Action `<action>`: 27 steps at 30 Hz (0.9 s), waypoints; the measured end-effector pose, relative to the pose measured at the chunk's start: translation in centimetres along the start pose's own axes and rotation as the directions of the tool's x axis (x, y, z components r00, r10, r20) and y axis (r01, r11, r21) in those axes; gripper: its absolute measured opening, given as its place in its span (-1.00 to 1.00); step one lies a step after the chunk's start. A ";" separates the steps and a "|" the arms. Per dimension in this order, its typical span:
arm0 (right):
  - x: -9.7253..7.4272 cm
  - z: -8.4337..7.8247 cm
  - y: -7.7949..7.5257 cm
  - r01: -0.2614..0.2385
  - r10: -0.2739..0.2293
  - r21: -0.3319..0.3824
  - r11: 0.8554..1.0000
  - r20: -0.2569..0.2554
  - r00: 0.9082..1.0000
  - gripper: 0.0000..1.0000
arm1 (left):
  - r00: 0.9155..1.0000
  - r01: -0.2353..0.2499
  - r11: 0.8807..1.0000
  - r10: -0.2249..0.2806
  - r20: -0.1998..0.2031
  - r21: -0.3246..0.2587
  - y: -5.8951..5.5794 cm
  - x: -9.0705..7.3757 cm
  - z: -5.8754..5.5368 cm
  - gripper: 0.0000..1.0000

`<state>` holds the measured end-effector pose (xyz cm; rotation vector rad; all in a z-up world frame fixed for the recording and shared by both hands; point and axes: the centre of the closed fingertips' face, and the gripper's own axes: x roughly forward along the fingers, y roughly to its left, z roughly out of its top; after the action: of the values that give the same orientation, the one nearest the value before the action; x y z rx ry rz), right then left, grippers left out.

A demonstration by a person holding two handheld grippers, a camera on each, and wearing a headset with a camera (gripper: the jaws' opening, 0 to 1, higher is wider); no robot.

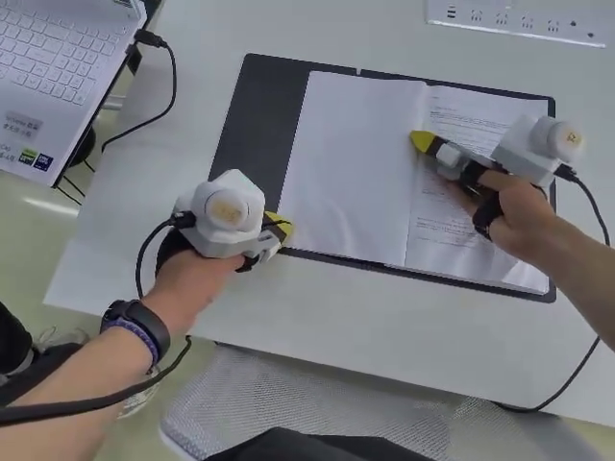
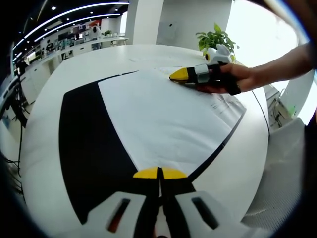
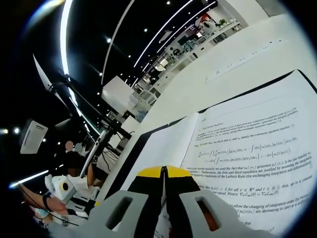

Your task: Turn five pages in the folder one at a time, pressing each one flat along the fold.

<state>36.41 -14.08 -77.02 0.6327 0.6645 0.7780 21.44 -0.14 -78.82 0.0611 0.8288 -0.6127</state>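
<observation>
Both grippers' jaws were closed, empty: right gripper (image 1: 423, 142) pressed at the fold, left gripper (image 1: 276, 230) by the folder's (image 1: 259, 115) near edge. The page (image 1: 480, 240) looked thin and floppy, best lifted at its right edge.

The folder (image 1: 258, 110) is lying open on the table (image 1: 384, 327) straight in front of me. Its left-hand page (image 1: 356, 163) is lying across the middle of it, leaving bare cover to the left, and its right-hand page (image 1: 485, 125) is lying beside that, past the fold. I am resting my right gripper (image 1: 421, 142) on the right-hand page, toward the far edge, with its tips pointing left and sitting just beside the fold. I am holding my left gripper (image 1: 279, 229) at the folder's near edge, by the left-hand page's near left corner. A laptop (image 1: 58, 67) is sitting at the far left of the table, well apart from the folder. A power strip (image 1: 519, 19) is lying behind the folder, to the right. A chair (image 1: 288, 408) is standing below the table's near edge.
</observation>
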 end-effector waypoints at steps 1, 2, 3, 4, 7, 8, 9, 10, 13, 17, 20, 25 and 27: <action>-0.2 -0.2 0.4 -0.007 0.007 0.008 1.000 -0.002 1.000 -1.00 | 1.000 0.000 1.000 0.000 0.002 -0.002 0.0 0.0 0.0 -1.00; -0.4 -0.6 0.6 -0.014 0.015 0.011 1.000 -0.009 1.000 -1.00 | 1.000 0.000 1.000 0.000 0.002 -0.001 0.1 0.1 0.0 -1.00; -0.6 -0.8 0.9 -0.018 0.018 0.006 1.000 -0.014 1.000 -1.00 | 1.000 0.000 1.000 0.000 0.003 -0.002 0.1 0.1 -0.1 -1.00; -0.8 -1.0 1.1 -0.020 0.020 0.003 1.000 -0.019 1.000 -1.00 | 1.000 -0.001 1.000 0.001 0.003 -0.002 0.1 0.1 -0.1 -1.00; -1.5 -1.9 1.9 -0.029 0.029 -0.004 1.000 -0.035 0.999 -1.00 | 1.000 -0.002 1.000 0.002 0.005 -0.006 0.1 0.1 0.0 -1.00; -1.7 -2.0 2.0 -0.031 0.031 -0.002 1.000 -0.036 0.999 -1.00 | 1.000 -0.002 1.000 0.002 0.005 -0.006 0.1 0.1 0.0 -1.00; -1.9 -2.3 2.2 -0.035 0.036 0.002 0.999 -0.038 0.999 -1.00 | 1.000 -0.002 1.000 0.002 0.005 -0.007 0.2 0.1 0.0 -1.00; -2.1 -2.4 2.3 -0.039 0.039 0.007 0.999 -0.039 0.998 -1.00 | 1.000 -0.001 1.000 0.001 0.005 -0.009 0.2 0.1 0.0 -1.00; -2.6 -2.9 2.8 -0.048 0.048 0.007 0.999 -0.048 0.998 -1.00 | 1.000 -0.001 1.000 0.001 0.003 -0.012 0.2 0.2 -0.1 -1.00; -3.2 -3.7 3.4 -0.056 0.056 0.000 0.998 -0.063 0.996 -1.00 | 1.000 -0.005 1.000 0.005 0.005 -0.017 0.3 0.2 -0.1 -1.00; -3.7 -4.4 3.8 -0.063 0.064 0.009 0.998 -0.073 0.995 -1.00 | 1.000 -0.003 1.000 0.003 0.009 -0.028 0.3 0.3 -0.1 -1.00; -4.3 -5.3 4.4 -0.069 0.070 0.022 0.997 -0.072 0.995 -1.00 | 1.000 0.002 0.999 -0.002 0.013 -0.036 0.3 0.3 -0.2 -1.00; -4.5 -5.8 4.7 -0.071 0.073 0.025 0.997 -0.076 0.994 -1.00 | 1.000 0.003 0.999 -0.003 0.012 -0.032 0.3 0.3 -0.2 -1.00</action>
<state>27.82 -13.52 -75.91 0.6526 0.7244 0.8660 21.63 0.00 -79.18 0.0269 0.8276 -0.6022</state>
